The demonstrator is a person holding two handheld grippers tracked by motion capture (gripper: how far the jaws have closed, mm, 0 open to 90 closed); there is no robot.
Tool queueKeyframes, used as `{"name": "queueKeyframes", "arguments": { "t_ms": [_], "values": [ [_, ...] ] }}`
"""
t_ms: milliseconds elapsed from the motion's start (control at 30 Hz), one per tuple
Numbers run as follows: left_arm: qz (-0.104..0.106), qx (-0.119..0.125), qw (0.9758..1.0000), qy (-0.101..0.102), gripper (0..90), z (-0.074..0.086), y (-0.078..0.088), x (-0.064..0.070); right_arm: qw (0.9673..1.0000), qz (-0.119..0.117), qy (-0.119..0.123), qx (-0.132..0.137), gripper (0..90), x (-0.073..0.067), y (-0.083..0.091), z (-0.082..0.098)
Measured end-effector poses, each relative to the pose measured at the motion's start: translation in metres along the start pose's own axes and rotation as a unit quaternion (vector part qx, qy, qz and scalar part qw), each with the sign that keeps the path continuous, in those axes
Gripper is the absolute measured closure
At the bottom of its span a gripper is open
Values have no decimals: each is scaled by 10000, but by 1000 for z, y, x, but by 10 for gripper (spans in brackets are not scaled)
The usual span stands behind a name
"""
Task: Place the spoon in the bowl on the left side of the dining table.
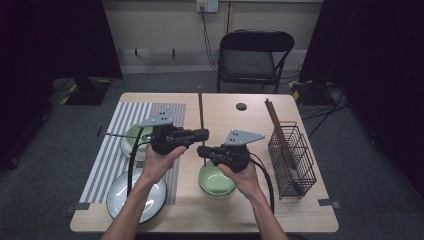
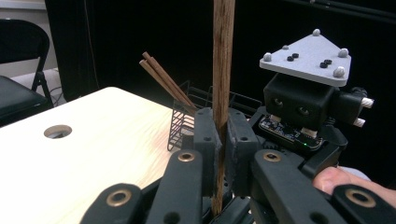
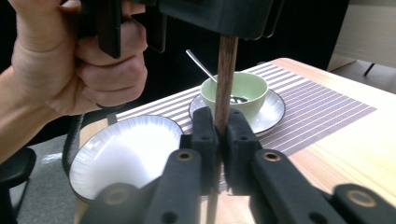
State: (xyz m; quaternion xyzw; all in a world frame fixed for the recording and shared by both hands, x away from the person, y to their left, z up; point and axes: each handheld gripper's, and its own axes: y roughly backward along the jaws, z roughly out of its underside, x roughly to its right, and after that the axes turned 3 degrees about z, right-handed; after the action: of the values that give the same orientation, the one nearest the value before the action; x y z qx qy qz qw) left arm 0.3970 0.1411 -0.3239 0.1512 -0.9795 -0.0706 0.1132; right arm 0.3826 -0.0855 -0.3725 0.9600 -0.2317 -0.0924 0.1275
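A long brown wooden chopstick (image 1: 201,112) stands nearly upright above the middle of the table. My left gripper (image 1: 202,134) is shut on it, its pads pressed on the stick (image 2: 223,56) from both sides. Just below, my right gripper (image 1: 202,150) is shut on the same chopstick (image 3: 225,70), which passes up between its pads (image 3: 205,133). In the left gripper view the right gripper's body (image 2: 299,107) sits close behind the stick. In the right gripper view the hand holding the left gripper (image 3: 84,60) is directly above.
A black wire basket (image 1: 292,160) at the right holds more chopsticks (image 1: 277,125). A green bowl (image 1: 216,182) sits under my right hand. On the striped placemat (image 1: 107,150) are a green bowl with a spoon (image 1: 134,136) and a white plate (image 1: 135,195). A chair (image 1: 252,55) stands beyond the table.
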Motion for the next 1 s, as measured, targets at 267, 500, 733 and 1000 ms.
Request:
{"name": "queueKeyframes", "arguments": {
  "t_ms": [267,500,733,1000],
  "values": [
    [25,39,10000,15,837,2,2,-3,9999,76,20,-87,860,2,6,-2],
    [-97,-72,9999,36,789,8,3,-7,9998,60,-51,-200,861,3,10,3],
    [-159,-136,9998,60,664,7,1,-10,9994,129,-24,-318,861,2,16,5],
    [-190,256,9995,55,510,-13,16,-16,9993,187,10,-322,861,-1,26,7]
  ]
}}
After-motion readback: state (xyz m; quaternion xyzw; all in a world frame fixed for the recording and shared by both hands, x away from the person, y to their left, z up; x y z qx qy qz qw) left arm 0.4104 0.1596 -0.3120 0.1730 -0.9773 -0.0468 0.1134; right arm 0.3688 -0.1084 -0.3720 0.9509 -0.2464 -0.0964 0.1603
